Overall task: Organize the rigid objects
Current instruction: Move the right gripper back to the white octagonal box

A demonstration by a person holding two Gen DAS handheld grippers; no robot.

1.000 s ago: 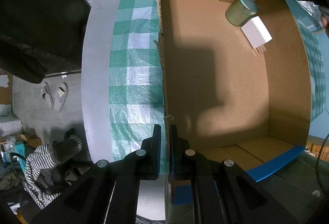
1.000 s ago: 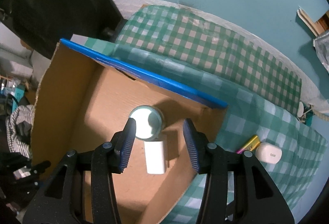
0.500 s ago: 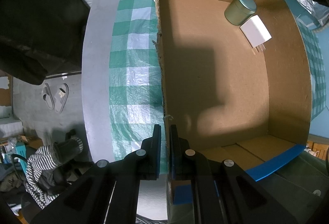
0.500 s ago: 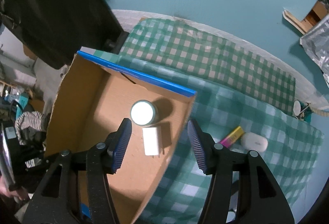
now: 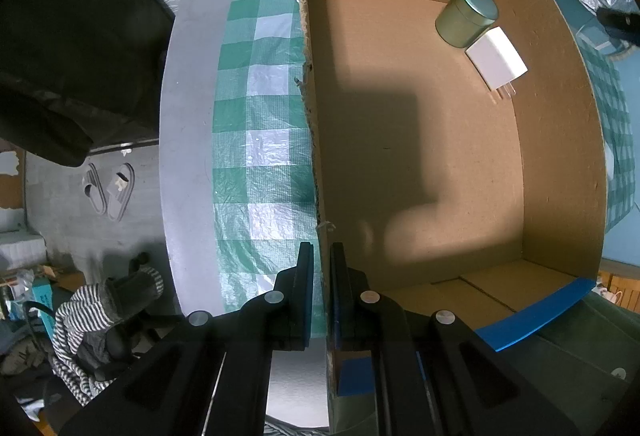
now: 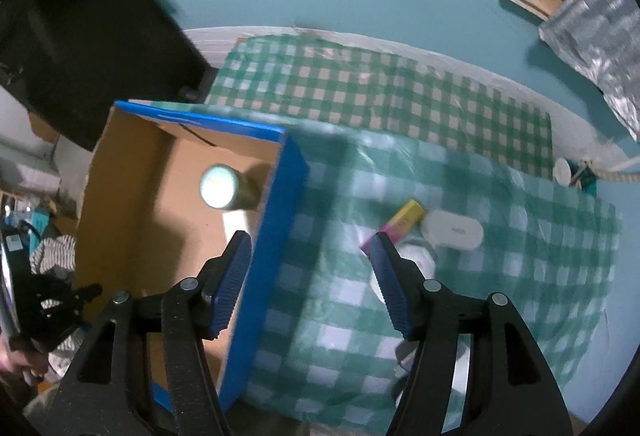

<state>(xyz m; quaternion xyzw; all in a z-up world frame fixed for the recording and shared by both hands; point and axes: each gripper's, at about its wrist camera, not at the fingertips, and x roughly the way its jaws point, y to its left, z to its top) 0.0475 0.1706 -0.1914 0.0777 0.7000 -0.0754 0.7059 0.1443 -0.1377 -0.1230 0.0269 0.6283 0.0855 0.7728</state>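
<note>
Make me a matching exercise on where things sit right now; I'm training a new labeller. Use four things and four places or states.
Things:
1. round tin
2. white charger
3. white oval case
4. left gripper

Places or states:
A. on the checked cloth, outside the box
B. clamped on the box's wall
C. standing upright in the box's corner
D. lying flat in the box, beside the tin

Pairs: 1-C, 2-D, 3-A, 4-B

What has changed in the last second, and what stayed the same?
The right gripper has drawn away from over the cardboard box toward the items on the checked cloth; its jaws are opening with nothing between them. The left gripper stays clamped on the box wall. The tin and white charger lie unmoved inside.
</note>
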